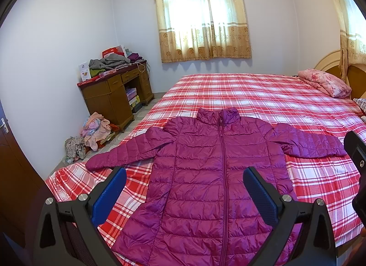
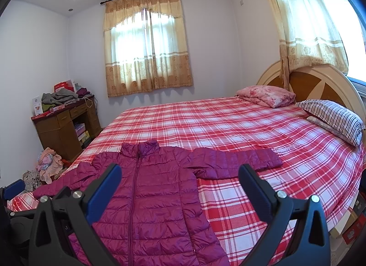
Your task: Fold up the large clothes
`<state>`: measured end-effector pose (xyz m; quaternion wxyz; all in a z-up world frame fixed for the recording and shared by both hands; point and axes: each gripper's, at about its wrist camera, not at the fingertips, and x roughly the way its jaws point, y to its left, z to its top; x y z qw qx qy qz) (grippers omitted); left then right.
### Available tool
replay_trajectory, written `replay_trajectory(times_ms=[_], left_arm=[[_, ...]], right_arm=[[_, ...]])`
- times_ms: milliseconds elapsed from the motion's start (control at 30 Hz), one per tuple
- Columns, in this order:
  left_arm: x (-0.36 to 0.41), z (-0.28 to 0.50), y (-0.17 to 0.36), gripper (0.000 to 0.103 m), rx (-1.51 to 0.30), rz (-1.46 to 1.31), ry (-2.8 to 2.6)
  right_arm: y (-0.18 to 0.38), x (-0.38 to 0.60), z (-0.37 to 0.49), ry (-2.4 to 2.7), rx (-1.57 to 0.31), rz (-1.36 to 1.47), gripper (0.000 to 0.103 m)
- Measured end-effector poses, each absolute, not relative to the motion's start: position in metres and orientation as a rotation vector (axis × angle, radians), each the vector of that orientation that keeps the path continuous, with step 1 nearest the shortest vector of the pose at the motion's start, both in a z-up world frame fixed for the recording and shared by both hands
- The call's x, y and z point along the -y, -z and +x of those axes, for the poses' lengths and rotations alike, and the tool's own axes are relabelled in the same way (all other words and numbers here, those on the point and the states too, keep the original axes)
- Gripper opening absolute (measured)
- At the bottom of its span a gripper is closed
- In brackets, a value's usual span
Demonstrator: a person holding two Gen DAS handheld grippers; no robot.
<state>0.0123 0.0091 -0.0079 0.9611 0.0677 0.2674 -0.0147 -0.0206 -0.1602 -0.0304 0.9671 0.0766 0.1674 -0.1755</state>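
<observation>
Jacket [image 1: 205, 174], magenta and quilted, lies zipped and flat on the plaid bed [image 1: 274, 96], sleeves spread. Left gripper [image 1: 184, 188] and right gripper [image 2: 180, 186] hover above it, spread wide, holding nothing.

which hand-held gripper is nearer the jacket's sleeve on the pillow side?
Right. The right hand-held gripper hangs open just short of that sleeve; the left hand-held gripper is open over the jacket body, farther from that sleeve.
</observation>
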Motion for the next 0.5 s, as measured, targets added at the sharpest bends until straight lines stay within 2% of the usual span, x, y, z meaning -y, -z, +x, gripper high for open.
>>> replay_trajectory(times_ms=[500], left_arm=[[-0.012,0.0168,0.0127,0.102,-0.561,0.128,0.032]], right_arm=[[0.0373,0.155,-0.0189,0.353,-0.352,0.16,0.103]])
